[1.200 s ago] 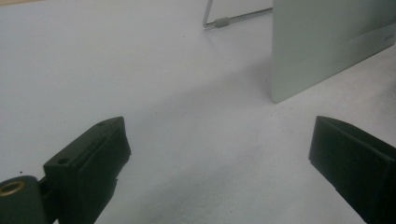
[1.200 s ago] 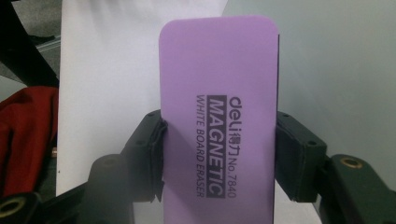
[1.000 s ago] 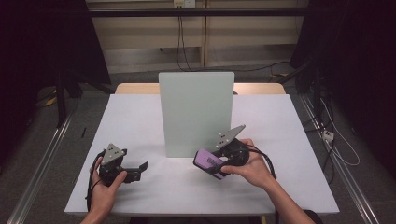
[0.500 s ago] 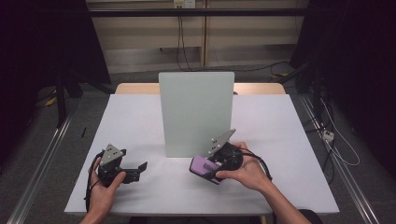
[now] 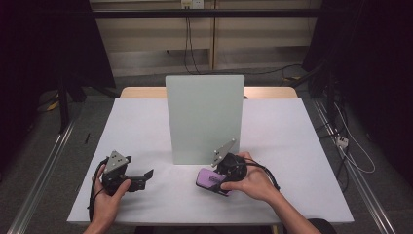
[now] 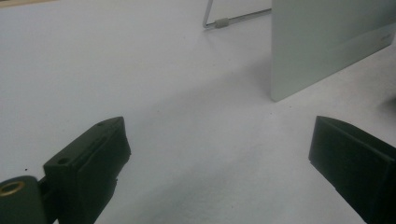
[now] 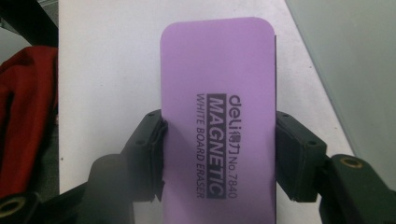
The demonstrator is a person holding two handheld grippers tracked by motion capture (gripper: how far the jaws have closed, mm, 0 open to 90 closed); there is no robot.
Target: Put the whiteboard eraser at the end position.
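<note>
The right gripper (image 7: 219,154) clamps its fingers on both sides of a purple magnetic whiteboard eraser (image 7: 217,116), held low over the white bench (image 5: 292,141) before an upright whiteboard panel (image 5: 204,117), while the left gripper (image 6: 219,163) rests with fingers spread wide, empty.

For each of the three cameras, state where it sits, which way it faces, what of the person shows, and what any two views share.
High view: above the person's side, facing forward and down on the white table; forearms, left gripper and right gripper show.
Left gripper view: low over the table, along open jaws toward the upright board.
Right gripper view: along jaws clamping the purple eraser.
Shared: the board appears in high and left gripper views; the eraser in high and right gripper views.
</note>
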